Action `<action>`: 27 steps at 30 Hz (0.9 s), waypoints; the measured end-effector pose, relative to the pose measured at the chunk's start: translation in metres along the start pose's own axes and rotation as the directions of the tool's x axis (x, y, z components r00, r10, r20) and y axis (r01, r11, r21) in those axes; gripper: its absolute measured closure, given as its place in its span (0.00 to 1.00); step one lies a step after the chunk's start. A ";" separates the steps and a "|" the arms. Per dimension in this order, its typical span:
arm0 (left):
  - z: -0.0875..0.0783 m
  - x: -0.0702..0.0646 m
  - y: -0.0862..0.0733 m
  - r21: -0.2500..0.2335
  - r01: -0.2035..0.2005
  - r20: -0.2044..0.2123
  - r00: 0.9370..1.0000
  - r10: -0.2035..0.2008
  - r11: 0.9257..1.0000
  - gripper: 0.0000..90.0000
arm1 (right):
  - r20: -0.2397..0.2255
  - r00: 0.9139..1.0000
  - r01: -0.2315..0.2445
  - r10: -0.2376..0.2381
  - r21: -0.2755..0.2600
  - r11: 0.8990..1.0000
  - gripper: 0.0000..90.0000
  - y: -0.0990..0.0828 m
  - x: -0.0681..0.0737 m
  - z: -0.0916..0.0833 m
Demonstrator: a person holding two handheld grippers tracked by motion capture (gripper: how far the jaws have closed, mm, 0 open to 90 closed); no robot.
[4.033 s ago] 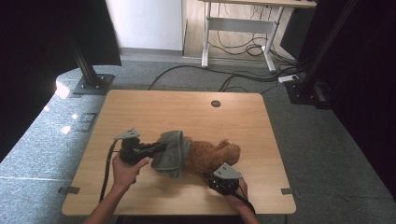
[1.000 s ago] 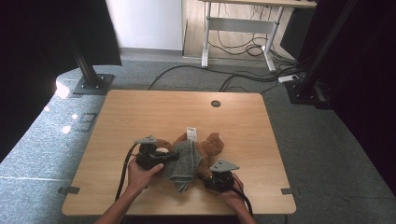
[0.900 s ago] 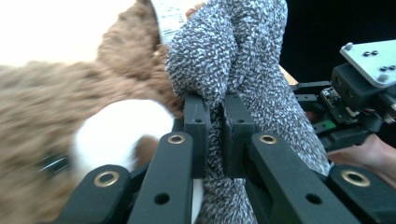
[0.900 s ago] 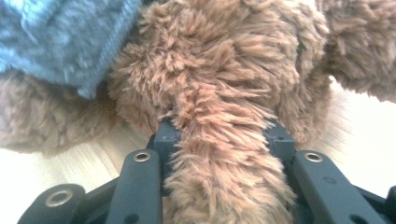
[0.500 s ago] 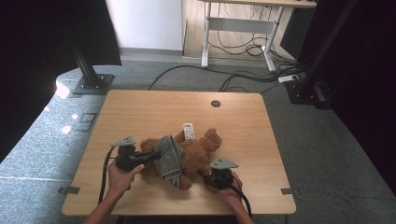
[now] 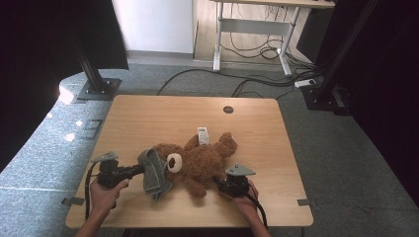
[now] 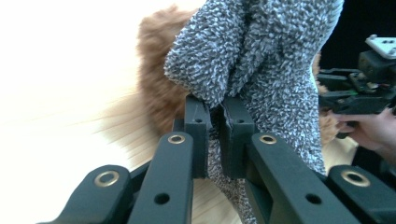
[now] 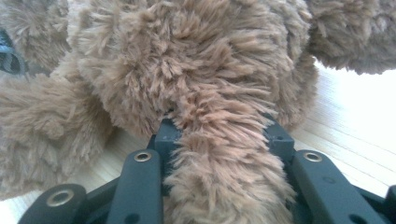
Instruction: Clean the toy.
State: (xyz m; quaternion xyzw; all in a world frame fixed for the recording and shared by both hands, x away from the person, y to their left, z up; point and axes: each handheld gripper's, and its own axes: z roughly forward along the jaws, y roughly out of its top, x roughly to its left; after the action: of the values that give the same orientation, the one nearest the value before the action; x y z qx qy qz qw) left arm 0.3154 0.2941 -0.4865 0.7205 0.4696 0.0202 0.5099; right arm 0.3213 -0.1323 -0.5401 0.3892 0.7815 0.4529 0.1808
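Two grippers are seen at work on a brown teddy bear (image 6: 200, 160) in the high view, where the bear lies on its back near the front middle of the wooden table (image 6: 148, 118). Compared with the frames of a second and half a second ago, the left gripper (image 6: 136, 171) is found farther to the left of the bear, and the grey knitted garment (image 6: 154, 172) is drawn out with it, so that it now hangs only at the bear's head; the garment is judged to be nearly pulled off. The right gripper (image 6: 222, 181) is unchanged at the bear's near limb. A white tag (image 6: 202, 135) lies just beyond the bear.

From the left gripper view, what the high view leaves unclear is made plain: the jaws are almost fully closed and a fold of the grey garment (image 7: 261, 70) is pinched between them, with the bear's fur (image 7: 156, 88) behind it.

From the right gripper view, the jaws are seen partly closed around a thick limb of the bear (image 8: 224, 154), which is clamped between them just above the table.
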 end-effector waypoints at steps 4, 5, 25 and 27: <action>-0.012 0.009 -0.004 0.003 0.015 -0.028 0.999 -0.015 1.000 0.92 | 0.007 1.000 -0.009 0.009 0.000 1.000 0.66 -0.001 -0.003 -0.001; -0.012 0.009 -0.004 0.003 0.015 -0.028 0.999 -0.015 1.000 0.91 | 0.008 1.000 -0.010 0.010 0.000 1.000 0.66 -0.001 -0.004 -0.001; -0.050 0.042 -0.021 -0.016 0.096 -0.130 0.987 -0.097 0.995 0.88 | 0.035 0.999 -0.030 0.030 -0.001 1.000 0.65 -0.003 -0.012 -0.004; -0.049 0.043 -0.022 -0.012 0.099 -0.136 0.986 -0.100 0.995 0.85 | 0.035 0.999 -0.029 0.029 -0.001 1.000 0.65 -0.003 -0.012 -0.004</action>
State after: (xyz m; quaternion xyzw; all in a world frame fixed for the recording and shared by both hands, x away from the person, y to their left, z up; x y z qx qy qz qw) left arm 0.3002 0.3600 -0.4987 0.6917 0.5386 0.0450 0.4789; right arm 0.3249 -0.1447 -0.5414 0.4083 0.7723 0.4489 0.1880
